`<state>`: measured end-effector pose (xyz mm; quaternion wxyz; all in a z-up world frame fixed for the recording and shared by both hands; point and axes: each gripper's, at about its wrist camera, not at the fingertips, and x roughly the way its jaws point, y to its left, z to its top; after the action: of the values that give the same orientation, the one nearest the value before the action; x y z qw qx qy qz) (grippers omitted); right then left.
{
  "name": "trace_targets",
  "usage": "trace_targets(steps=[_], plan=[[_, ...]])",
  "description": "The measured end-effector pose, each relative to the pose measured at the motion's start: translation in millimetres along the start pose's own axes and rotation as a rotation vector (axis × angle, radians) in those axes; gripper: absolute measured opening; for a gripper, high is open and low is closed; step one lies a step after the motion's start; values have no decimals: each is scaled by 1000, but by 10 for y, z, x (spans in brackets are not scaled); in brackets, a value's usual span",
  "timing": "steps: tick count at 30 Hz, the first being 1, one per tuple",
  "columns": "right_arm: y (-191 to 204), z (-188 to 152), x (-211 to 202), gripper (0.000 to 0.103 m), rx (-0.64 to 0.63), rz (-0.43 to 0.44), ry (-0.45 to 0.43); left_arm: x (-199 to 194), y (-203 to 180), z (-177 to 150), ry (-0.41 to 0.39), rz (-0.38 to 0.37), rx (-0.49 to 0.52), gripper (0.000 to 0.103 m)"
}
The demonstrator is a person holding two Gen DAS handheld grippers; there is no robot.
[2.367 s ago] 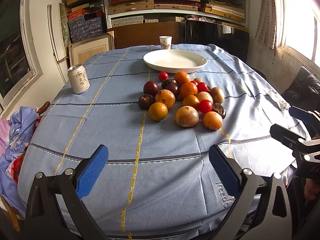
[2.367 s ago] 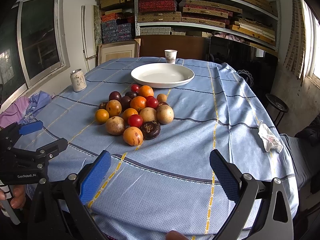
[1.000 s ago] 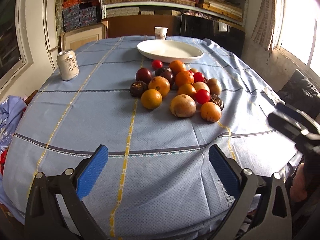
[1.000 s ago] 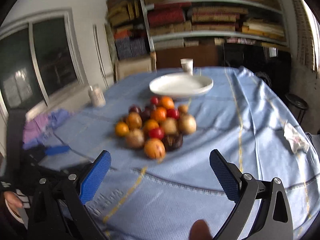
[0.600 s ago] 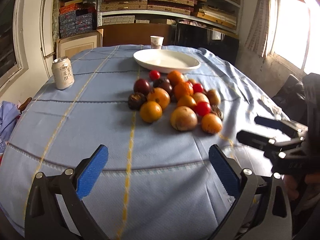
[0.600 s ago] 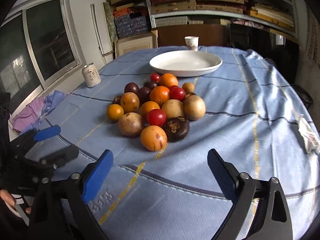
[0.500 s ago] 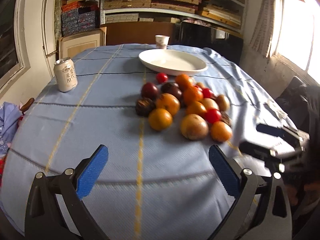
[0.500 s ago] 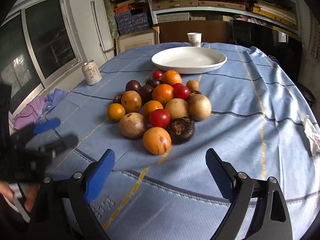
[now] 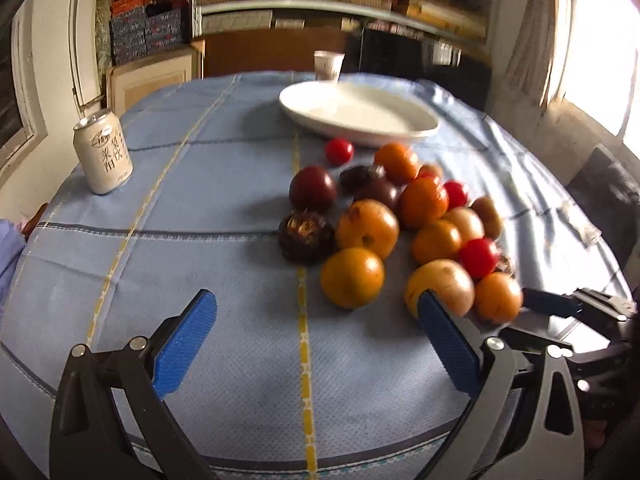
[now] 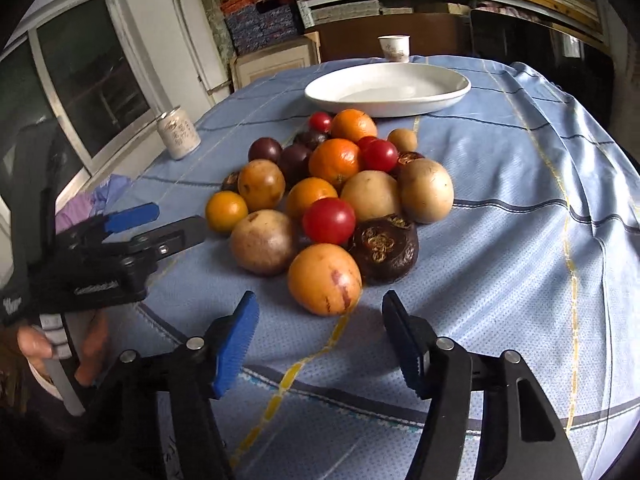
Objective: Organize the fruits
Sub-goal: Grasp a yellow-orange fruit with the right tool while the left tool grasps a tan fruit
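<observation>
A pile of several fruits lies on the blue tablecloth: oranges, red tomatoes, dark purple fruits and tan round ones. An empty white plate (image 9: 360,114) (image 10: 388,90) stands just behind the pile. My left gripper (image 9: 316,328) is open and empty, low over the cloth, just short of an orange fruit (image 9: 352,278). My right gripper (image 10: 320,334) is open and empty, its jaws just in front of an orange fruit with red streaks (image 10: 325,279) at the pile's near edge. Each gripper shows in the other's view, the left (image 10: 152,226) and the right (image 9: 560,306).
A white drink can (image 9: 103,156) (image 10: 178,132) stands left of the pile. A paper cup (image 9: 328,65) (image 10: 394,49) sits behind the plate. A crumpled tissue (image 9: 586,232) lies near the right table edge. Shelves with boxes fill the back wall.
Both grippers have moved forward and lower toward the fruit pile. The right gripper's jaws have narrowed and now stand just before the streaked orange fruit.
</observation>
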<state>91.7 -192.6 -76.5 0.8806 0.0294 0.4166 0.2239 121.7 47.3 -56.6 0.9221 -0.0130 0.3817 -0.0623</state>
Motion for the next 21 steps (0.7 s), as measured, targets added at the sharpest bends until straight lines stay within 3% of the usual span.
trace_targets(steps=[5, 12, 16, 19, 21], plan=[[3, 91, 93, 59, 31, 32, 24, 9, 61, -14, -1, -40, -31, 99], [-44, 204, 229, 53, 67, 37, 47, 94, 272, 3, 35, -108, -157, 99], [-8, 209, 254, 52, 27, 19, 60, 123, 336, 3, 41, -125, -198, 99], [39, 188, 258, 41, -48, -37, 66, 139, 335, -2, 51, -125, -197, 99], [31, 169, 235, 40, -70, -29, 57, 168, 309, 2, 67, -122, -181, 99]])
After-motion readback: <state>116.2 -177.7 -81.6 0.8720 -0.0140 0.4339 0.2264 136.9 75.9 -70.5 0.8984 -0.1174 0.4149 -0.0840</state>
